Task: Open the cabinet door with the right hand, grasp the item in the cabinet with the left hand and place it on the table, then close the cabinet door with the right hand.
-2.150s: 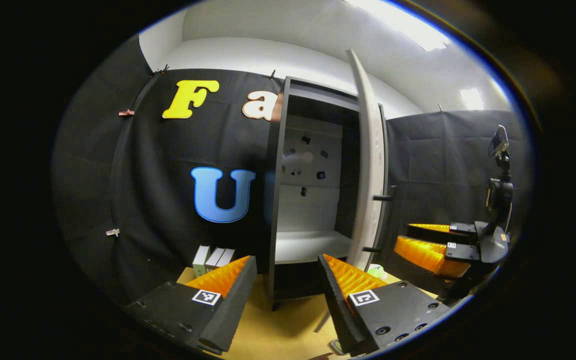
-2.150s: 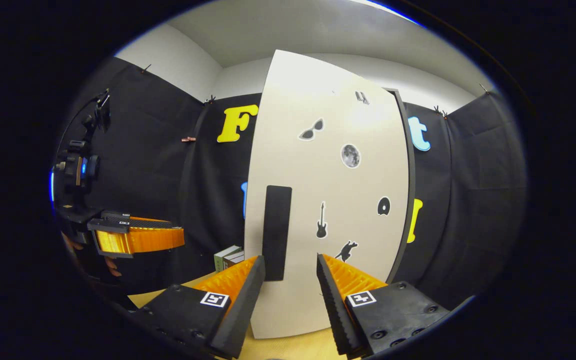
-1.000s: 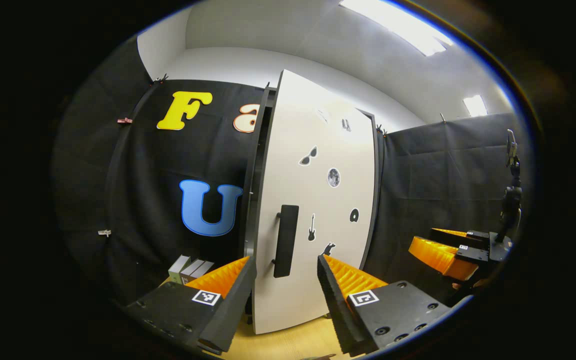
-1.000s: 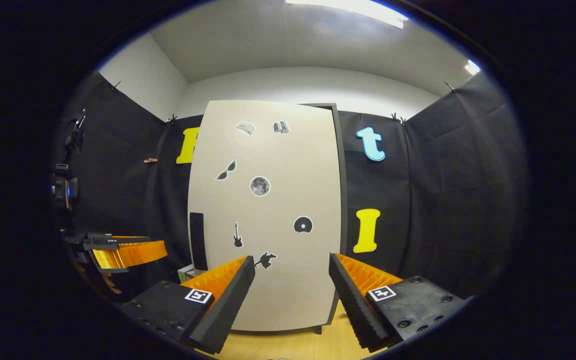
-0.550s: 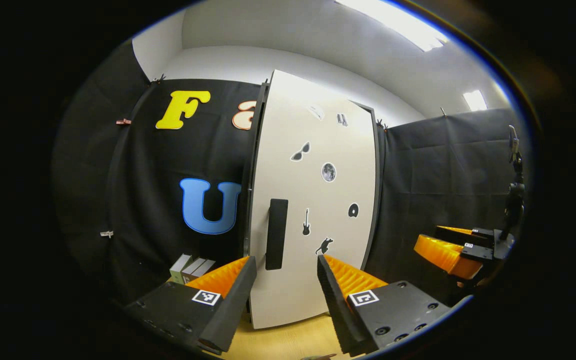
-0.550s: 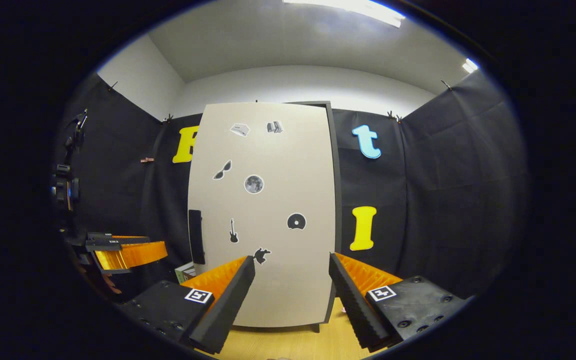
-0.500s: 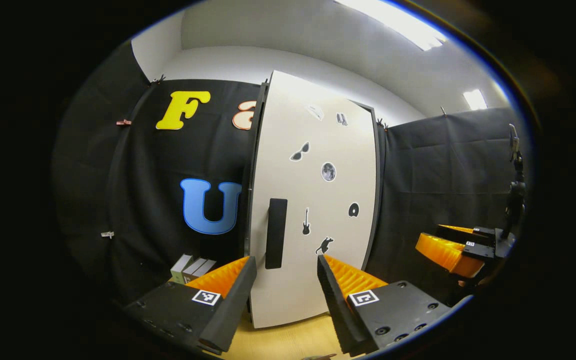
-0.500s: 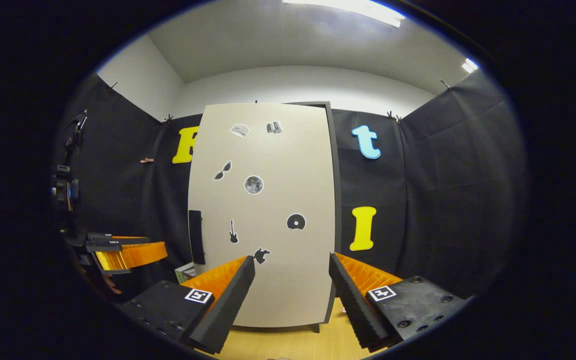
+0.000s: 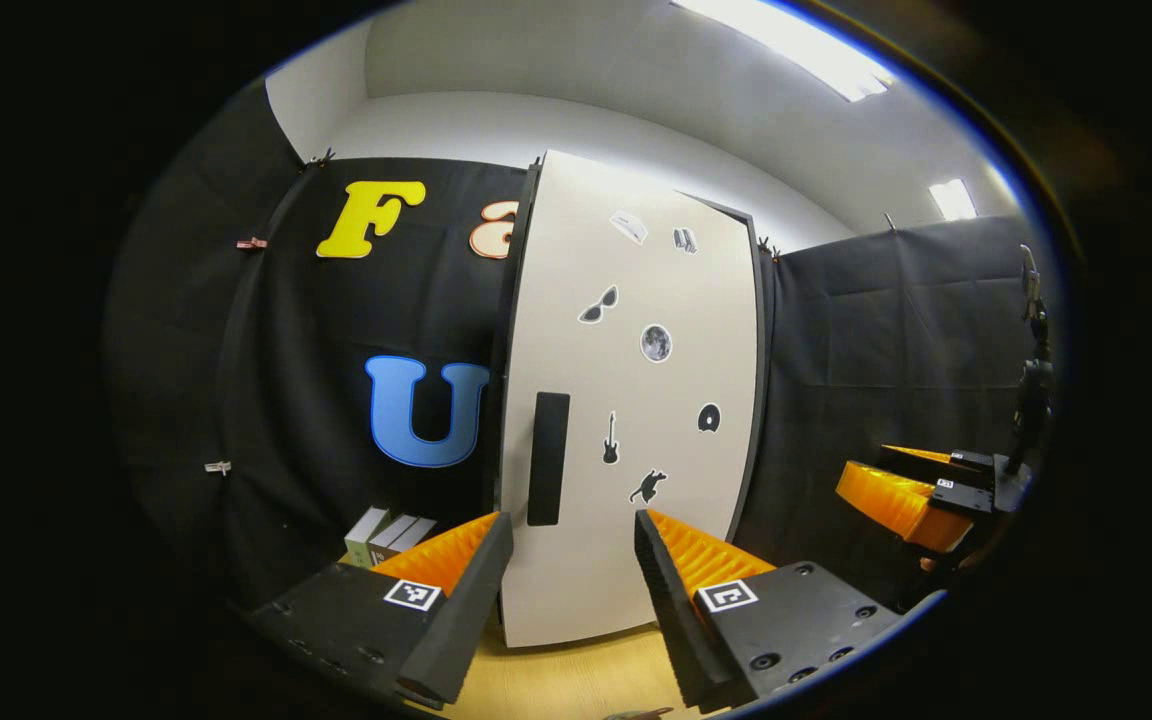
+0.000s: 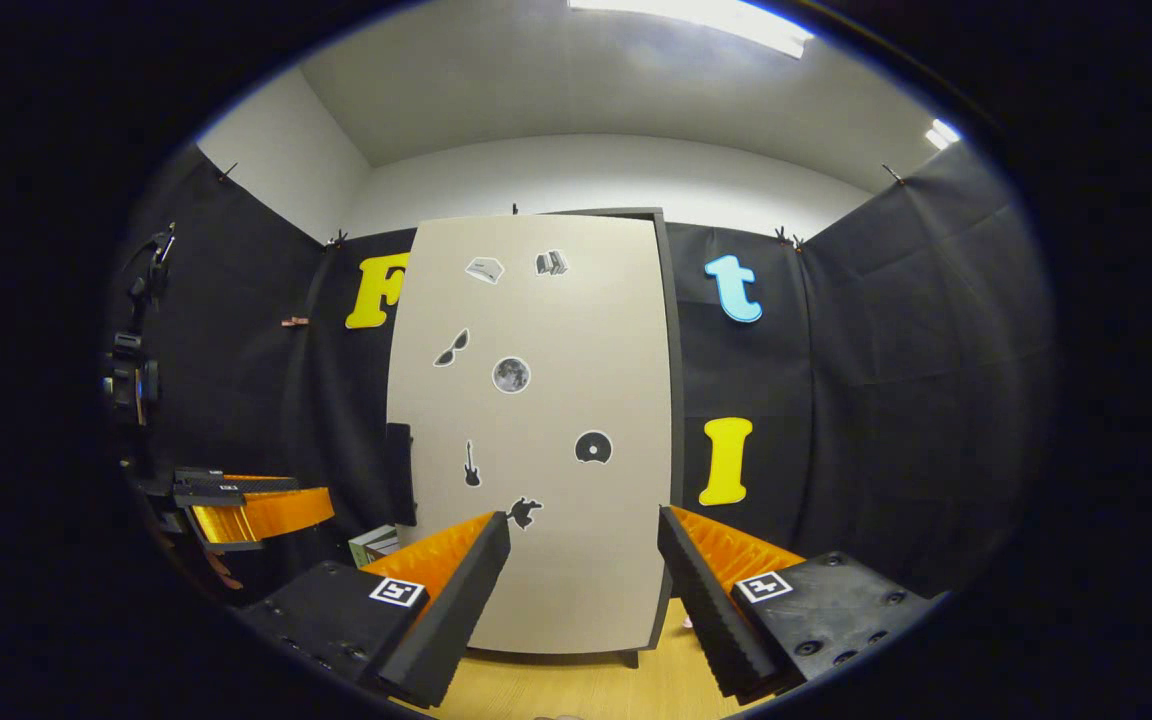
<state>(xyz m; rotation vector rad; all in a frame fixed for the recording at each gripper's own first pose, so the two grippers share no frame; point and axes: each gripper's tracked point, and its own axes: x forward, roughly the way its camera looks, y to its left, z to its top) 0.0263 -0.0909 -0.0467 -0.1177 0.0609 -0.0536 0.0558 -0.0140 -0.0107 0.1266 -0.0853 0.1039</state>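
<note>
Fingers of both grippers spread wide (holding nothing)

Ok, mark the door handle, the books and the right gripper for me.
door handle (image 9: pixel 547 458), left gripper view, middle of the dark bar.
books (image 9: pixel 383 534), left gripper view, top edges.
right gripper (image 10: pixel 579 568), right gripper view, midway between its fingertips.
</note>
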